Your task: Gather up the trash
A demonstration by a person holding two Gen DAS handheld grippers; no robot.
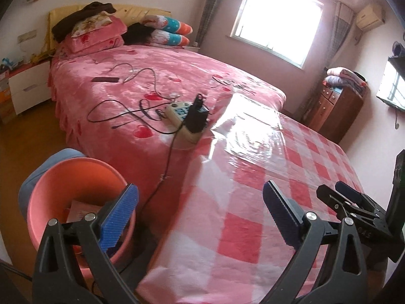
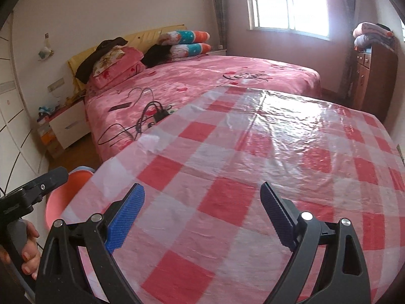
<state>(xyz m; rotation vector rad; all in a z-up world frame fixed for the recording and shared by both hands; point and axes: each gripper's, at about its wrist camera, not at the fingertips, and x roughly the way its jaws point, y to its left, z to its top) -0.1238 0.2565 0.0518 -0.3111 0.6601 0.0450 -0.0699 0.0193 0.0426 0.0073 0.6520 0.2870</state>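
Note:
A crumpled white tissue (image 2: pixel 149 143) lies near the left edge of the round table with the red-and-white checked cloth (image 2: pixel 253 177). A pink bin (image 1: pixel 76 202) with a blue liner stands on the floor left of the table (image 1: pixel 253 202); pink paper lies inside it. The bin's rim also shows in the right wrist view (image 2: pixel 60 202). My left gripper (image 1: pixel 200 210) is open and empty, over the table edge beside the bin. My right gripper (image 2: pixel 202 207) is open and empty above the table's near part; it also shows in the left wrist view (image 1: pixel 346 197).
A bed with a pink cover (image 1: pixel 152 81) stands behind the table, with a power strip (image 1: pixel 182 119), black adapter, cables and a phone on it. A white nightstand (image 1: pixel 27 88) is at the far left, a wooden cabinet (image 1: pixel 336 111) at the right.

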